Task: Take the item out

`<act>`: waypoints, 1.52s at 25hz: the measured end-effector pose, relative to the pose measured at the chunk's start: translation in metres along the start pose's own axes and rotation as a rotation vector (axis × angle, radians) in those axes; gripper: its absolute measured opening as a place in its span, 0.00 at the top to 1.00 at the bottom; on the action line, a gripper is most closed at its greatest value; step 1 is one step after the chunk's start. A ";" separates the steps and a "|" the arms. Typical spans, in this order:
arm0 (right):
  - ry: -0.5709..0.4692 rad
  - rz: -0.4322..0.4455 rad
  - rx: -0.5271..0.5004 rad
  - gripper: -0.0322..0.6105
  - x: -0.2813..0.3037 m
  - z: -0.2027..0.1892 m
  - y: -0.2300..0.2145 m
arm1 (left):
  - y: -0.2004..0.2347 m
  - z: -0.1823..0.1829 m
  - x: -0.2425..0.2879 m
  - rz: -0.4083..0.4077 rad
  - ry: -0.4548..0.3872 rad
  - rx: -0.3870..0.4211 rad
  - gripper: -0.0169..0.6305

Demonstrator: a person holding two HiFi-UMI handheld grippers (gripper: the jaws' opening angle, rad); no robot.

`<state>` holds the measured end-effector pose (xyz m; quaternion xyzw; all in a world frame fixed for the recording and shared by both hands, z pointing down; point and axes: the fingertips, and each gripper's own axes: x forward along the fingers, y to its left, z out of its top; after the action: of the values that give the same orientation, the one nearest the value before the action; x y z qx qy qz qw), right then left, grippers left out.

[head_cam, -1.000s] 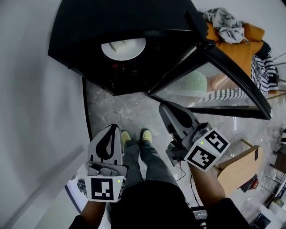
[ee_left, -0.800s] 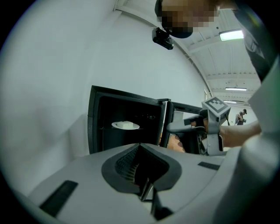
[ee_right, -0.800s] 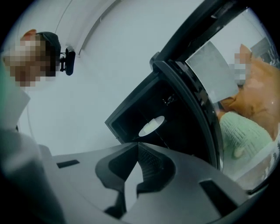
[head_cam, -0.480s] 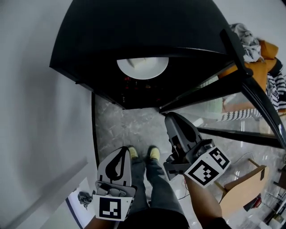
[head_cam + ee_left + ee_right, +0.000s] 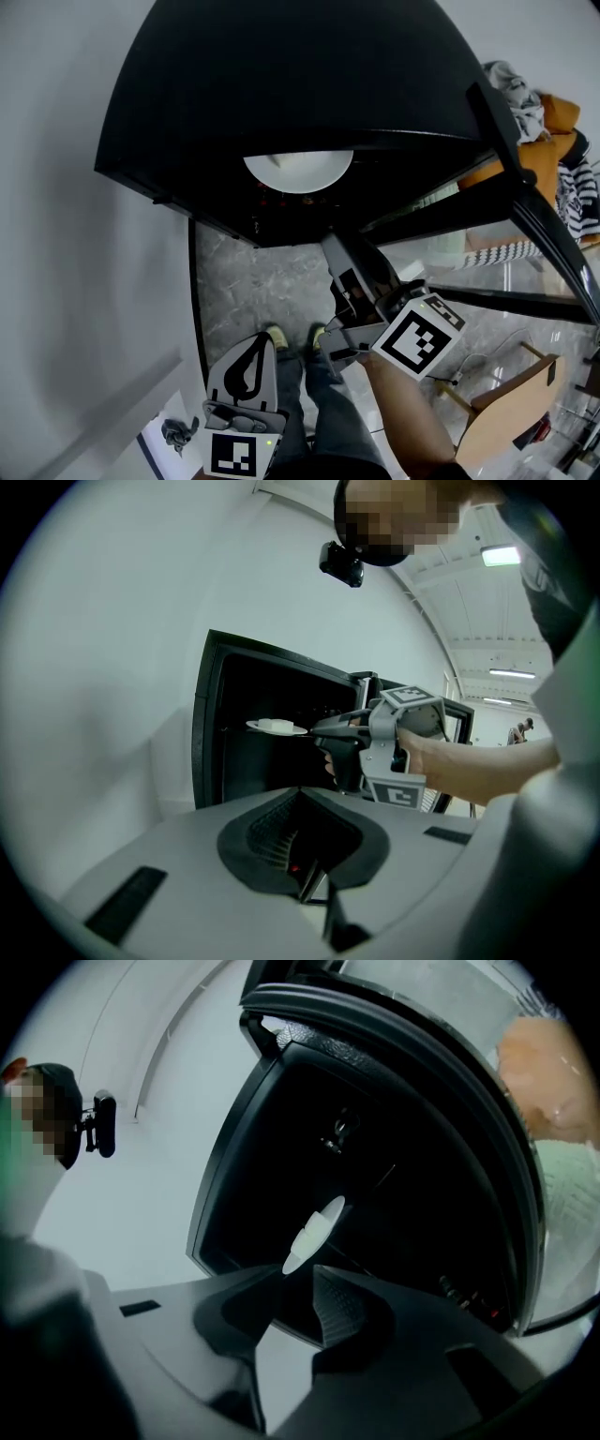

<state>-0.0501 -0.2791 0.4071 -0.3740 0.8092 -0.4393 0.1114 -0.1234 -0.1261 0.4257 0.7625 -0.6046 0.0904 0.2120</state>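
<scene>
A white plate (image 5: 298, 167) carrying a pale block sits inside the open black oven (image 5: 281, 75). The left gripper view shows that plate (image 5: 277, 727) from the side. My right gripper (image 5: 336, 246) reaches into the oven mouth just below the plate, and its jaws have just been opening. They stand apart, with the plate's rim (image 5: 314, 1232) right ahead of the tips and nothing pressed between them. From the left gripper view, the right gripper (image 5: 314, 731) points at the plate's near edge. My left gripper (image 5: 261, 339) hangs low by my legs, shut and empty.
The oven's glass door (image 5: 525, 216) swings out to the right, close beside my right arm. A pile of clothes (image 5: 544, 112) lies beyond it. A cardboard box (image 5: 506, 394) stands on the marble floor at the right. A white wall (image 5: 75, 234) runs along the left.
My right gripper has moved up and left into the oven opening, rolled, and its jaws have parted. The left gripper has sunk lower in the head view.
</scene>
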 end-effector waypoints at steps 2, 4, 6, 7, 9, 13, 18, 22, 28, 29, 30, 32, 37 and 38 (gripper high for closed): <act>-0.007 0.007 0.028 0.79 0.010 0.003 -0.001 | 0.003 -0.001 0.003 0.001 0.002 0.001 0.96; -0.006 0.007 0.047 0.76 0.017 0.004 -0.002 | 0.005 -0.002 0.005 0.001 0.007 -0.001 0.96; -0.001 0.004 0.080 0.74 0.024 0.003 -0.006 | 0.008 -0.003 0.007 -0.001 0.014 0.000 0.96; 0.001 0.010 0.101 0.73 0.029 0.002 -0.007 | 0.009 -0.004 0.008 -0.002 0.015 0.001 0.96; -0.001 0.018 0.144 0.69 0.038 0.003 -0.009 | 0.010 -0.003 0.013 0.000 0.015 -0.004 0.96; -0.010 0.031 0.226 0.67 0.051 0.004 -0.012 | 0.014 -0.003 0.021 0.003 0.024 -0.022 0.96; -0.014 0.042 0.275 0.67 0.063 0.008 -0.012 | 0.019 -0.001 0.028 0.003 0.022 -0.023 0.96; -0.019 0.042 0.304 0.67 0.071 0.011 -0.015 | 0.022 -0.003 0.030 0.007 0.033 -0.037 0.96; -0.032 0.016 0.368 0.68 0.080 0.012 -0.021 | 0.027 -0.005 0.028 0.009 0.036 -0.035 0.96; -0.035 0.015 0.382 0.68 0.081 0.012 -0.022 | 0.027 -0.005 0.027 0.009 0.038 -0.036 0.96; -0.037 0.012 0.396 0.68 0.082 0.012 -0.023 | 0.027 -0.006 0.027 0.009 0.039 -0.037 0.96; -0.041 0.003 0.422 0.68 0.083 0.012 -0.025 | 0.028 -0.006 0.027 0.007 0.037 -0.036 0.96; -0.052 -0.011 0.453 0.78 0.084 0.014 -0.026 | 0.028 -0.005 0.025 0.008 0.036 -0.036 0.96; -0.053 -0.010 0.453 0.79 0.083 0.014 -0.025 | 0.028 -0.006 0.024 0.009 0.037 -0.037 0.96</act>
<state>-0.0881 -0.3551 0.4312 -0.3550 0.6847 -0.6003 0.2116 -0.1432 -0.1497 0.4463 0.7540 -0.6055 0.0945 0.2367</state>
